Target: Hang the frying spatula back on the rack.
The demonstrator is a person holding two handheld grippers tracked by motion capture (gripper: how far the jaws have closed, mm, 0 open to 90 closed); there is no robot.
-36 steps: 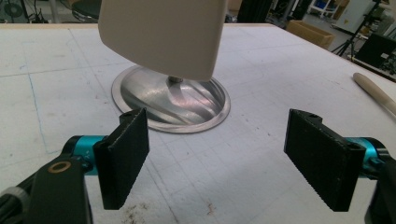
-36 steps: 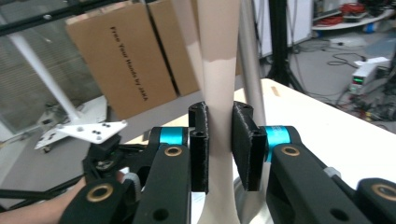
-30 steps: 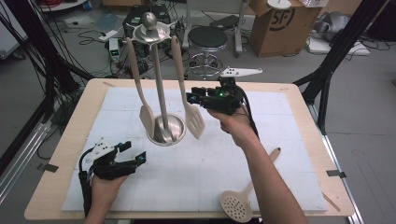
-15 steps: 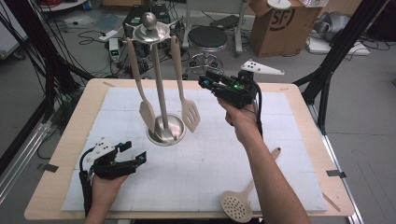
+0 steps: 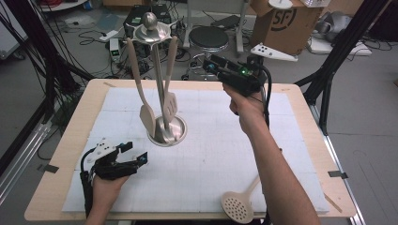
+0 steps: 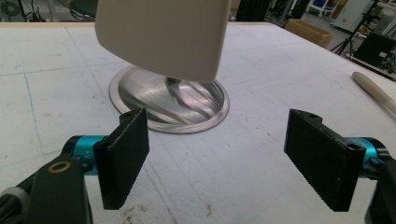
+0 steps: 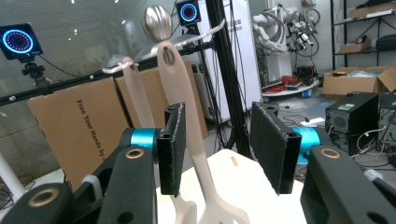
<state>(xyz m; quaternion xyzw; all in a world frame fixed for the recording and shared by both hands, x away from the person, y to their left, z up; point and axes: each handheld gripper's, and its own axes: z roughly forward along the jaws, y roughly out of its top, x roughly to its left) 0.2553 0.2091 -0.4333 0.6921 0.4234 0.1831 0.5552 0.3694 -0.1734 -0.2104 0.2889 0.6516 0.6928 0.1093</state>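
Table: pale wood top, most of it under a white mat with a faint grid.
Utensil stand: a steel pole with a ball on top and a round dish base, upright on the mat left of the middle.
Slotted turner: cream plastic, hung from the stand's top ring, its head low beside the pole, just above the base; in the right gripper view its handle rises past the inner edge of the left jaw.
Spatula: cream, hung on the stand's other side; its flat head hangs over the dish in the left gripper view.
Skimmer: round holed head and wooden handle, flat on the mat at the near edge, well apart from the stand.
Right gripper: held high in the air to the right of the stand, pointing at its upper part; jaws spread halfway, pads apart and pinching nothing.
Left gripper: low over the near left of the mat, pointing at the stand's base; jaws spread wide, nothing between them.
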